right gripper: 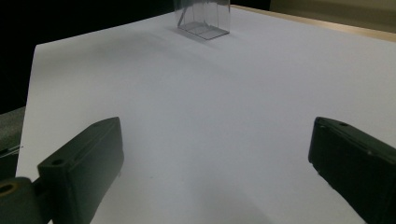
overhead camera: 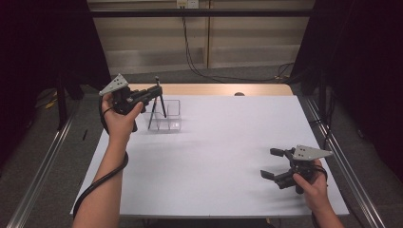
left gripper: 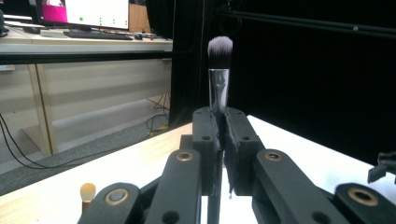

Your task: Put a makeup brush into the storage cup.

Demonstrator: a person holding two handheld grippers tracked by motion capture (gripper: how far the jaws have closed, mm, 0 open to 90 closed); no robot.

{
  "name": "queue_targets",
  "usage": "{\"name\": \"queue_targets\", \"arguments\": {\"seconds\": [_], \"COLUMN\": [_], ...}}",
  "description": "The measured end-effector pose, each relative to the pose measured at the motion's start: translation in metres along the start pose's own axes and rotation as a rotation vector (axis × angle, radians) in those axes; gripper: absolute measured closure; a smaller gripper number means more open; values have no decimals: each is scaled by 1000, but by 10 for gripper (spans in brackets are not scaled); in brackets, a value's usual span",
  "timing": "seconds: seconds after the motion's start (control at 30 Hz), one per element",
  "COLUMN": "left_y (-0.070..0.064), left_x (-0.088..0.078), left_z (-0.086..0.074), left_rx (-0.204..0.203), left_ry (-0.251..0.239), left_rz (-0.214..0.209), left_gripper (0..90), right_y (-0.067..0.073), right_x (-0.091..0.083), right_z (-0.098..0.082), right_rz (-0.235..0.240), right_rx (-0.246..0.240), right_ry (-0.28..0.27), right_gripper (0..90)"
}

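Left gripper (overhead camera: 153, 95) is clamped on a makeup brush (left gripper: 219, 74), held bristles-up over the clear organizer (overhead camera: 166, 116) near the table's (overhead camera: 214, 156) far left corner. Brush not yet seated inside; lowering and release remain. Right gripper (overhead camera: 275, 164) rests wide, empty, near the right edge.

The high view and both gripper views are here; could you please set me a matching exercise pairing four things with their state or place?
Things:
1. left gripper
2. right gripper
3. makeup brush
4. clear box

States or places:
A. jaws wide apart, nothing between them
B. stands on the white table, far left part
C. shut on a thin handle
D. upright, bristles on top

Pairs: 1-C, 2-A, 3-D, 4-B
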State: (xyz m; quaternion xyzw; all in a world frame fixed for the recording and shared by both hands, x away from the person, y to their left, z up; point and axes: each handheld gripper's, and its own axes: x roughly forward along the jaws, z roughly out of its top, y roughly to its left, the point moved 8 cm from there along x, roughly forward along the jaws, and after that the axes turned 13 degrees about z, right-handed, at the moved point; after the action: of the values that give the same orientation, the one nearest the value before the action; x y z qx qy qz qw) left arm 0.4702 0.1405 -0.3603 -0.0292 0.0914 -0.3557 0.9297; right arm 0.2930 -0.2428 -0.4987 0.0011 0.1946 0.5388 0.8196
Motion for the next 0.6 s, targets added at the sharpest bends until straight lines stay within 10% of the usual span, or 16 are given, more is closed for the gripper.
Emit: {"name": "queue_targets", "arguments": {"seconds": [0.6], "left_y": [20], "left_x": [-3], "left_z": [13], "left_rx": [0], "left_ry": [-26], "left_rz": [67], "left_gripper": [838], "right_y": [1], "right_x": [-1], "right_z": [0], "right_rz": [-2], "right_rx": [-5], "right_ry": [-2], "right_gripper": [28]}}
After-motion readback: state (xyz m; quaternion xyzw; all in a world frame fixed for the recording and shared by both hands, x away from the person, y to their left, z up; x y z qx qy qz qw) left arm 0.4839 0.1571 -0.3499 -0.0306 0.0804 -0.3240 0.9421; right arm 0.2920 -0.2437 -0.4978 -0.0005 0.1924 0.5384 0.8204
